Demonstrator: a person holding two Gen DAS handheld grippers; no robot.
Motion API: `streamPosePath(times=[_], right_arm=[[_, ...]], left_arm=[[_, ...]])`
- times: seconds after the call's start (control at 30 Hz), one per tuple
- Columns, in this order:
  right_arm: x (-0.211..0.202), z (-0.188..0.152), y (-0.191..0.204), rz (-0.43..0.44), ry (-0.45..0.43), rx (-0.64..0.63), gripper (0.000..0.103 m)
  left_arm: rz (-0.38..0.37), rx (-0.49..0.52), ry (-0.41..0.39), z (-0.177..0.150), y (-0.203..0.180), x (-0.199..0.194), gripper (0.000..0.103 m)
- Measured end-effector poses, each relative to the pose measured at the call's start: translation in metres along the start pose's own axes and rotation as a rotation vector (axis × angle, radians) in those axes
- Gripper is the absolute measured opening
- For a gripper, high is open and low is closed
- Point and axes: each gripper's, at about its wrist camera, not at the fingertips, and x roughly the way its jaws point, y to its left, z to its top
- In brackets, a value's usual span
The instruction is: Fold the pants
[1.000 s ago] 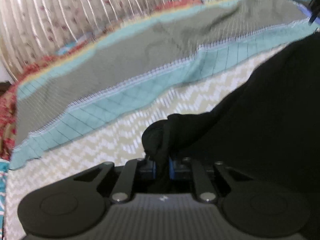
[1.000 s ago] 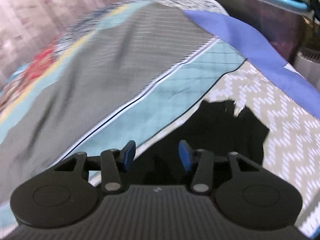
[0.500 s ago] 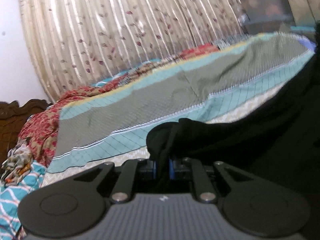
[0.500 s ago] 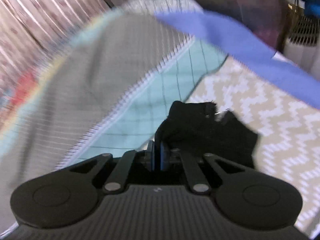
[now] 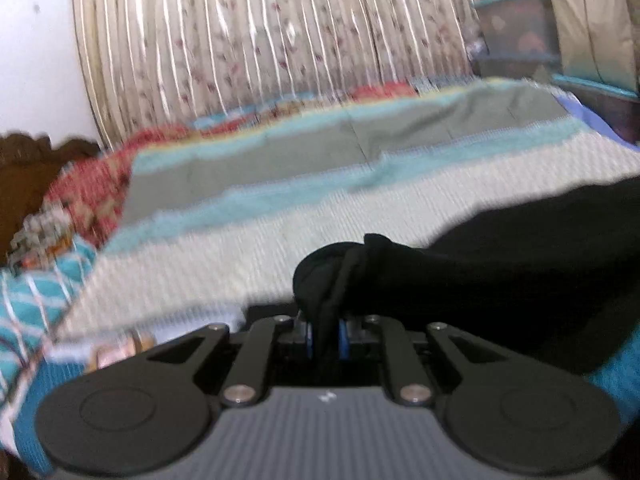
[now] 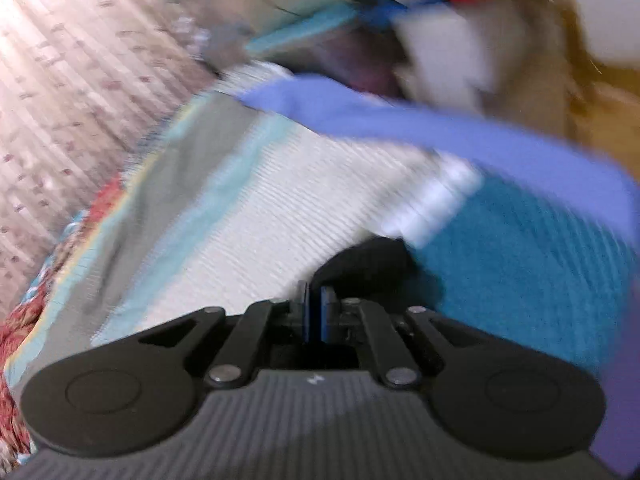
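The black pants (image 5: 500, 264) stretch from my left gripper (image 5: 327, 338) off to the right, raised above the bedspread (image 5: 248, 240). The left gripper is shut on a bunched edge of the pants. In the right wrist view my right gripper (image 6: 316, 316) is shut on another black bunch of the pants (image 6: 364, 260), held above the bed's near edge. Both views are blurred by motion.
A striped bedspread (image 6: 224, 208) in grey, teal and cream covers the bed. A floral curtain (image 5: 260, 40) hangs behind it. Stacked plastic boxes (image 5: 516, 28) stand at the back right. A blue cloth band (image 6: 420, 120) and a teal textured cloth (image 6: 520, 272) lie at the bed's right end.
My right gripper closed on the pants a second ago and has lifted them. Both grippers have pulled back toward the bed's near edge, carrying the pants.
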Motion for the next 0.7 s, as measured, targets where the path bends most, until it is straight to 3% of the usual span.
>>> streamPosePath(times=[0.07, 0.1, 0.13, 0.17, 0.33, 0.4, 0.5, 0.57, 0.7], right_arm=[[0.004, -0.017, -0.024, -0.041, 0.030, 0.065, 0.015], [0.006, -0.025, -0.032, -0.067, 0.043, 0.095, 0.025], [0.006, -0.030, -0.035, -0.086, 0.042, 0.131, 0.044], [0.003, -0.032, -0.038, -0.093, 0.030, 0.167, 0.050], [-0.022, -0.031, -0.027, -0.039, -0.038, 0.154, 0.051], [-0.036, -0.038, -0.020, -0.045, -0.082, 0.103, 0.051], [-0.050, -0.056, -0.009, 0.007, -0.109, -0.006, 0.051], [-0.050, -0.072, 0.007, 0.094, -0.062, -0.083, 0.051], [-0.026, -0.121, 0.089, 0.317, 0.156, -0.397, 0.051]], left_arm=[[-0.015, 0.003, 0.063, -0.016, -0.006, 0.002, 0.017], [-0.017, 0.006, 0.093, -0.023, -0.008, 0.004, 0.017], [-0.020, 0.004, 0.112, -0.030, -0.009, 0.003, 0.019], [-0.026, -0.001, 0.121, -0.035, -0.009, -0.002, 0.022], [-0.119, -0.132, 0.112, -0.042, 0.018, -0.037, 0.046], [-0.139, -0.243, 0.114, -0.045, 0.041, -0.046, 0.058], [-0.132, -0.454, 0.128, -0.049, 0.081, -0.043, 0.061], [-0.146, -0.604, 0.164, -0.053, 0.108, -0.030, 0.063], [-0.190, -0.796, 0.230, -0.066, 0.138, 0.004, 0.064]])
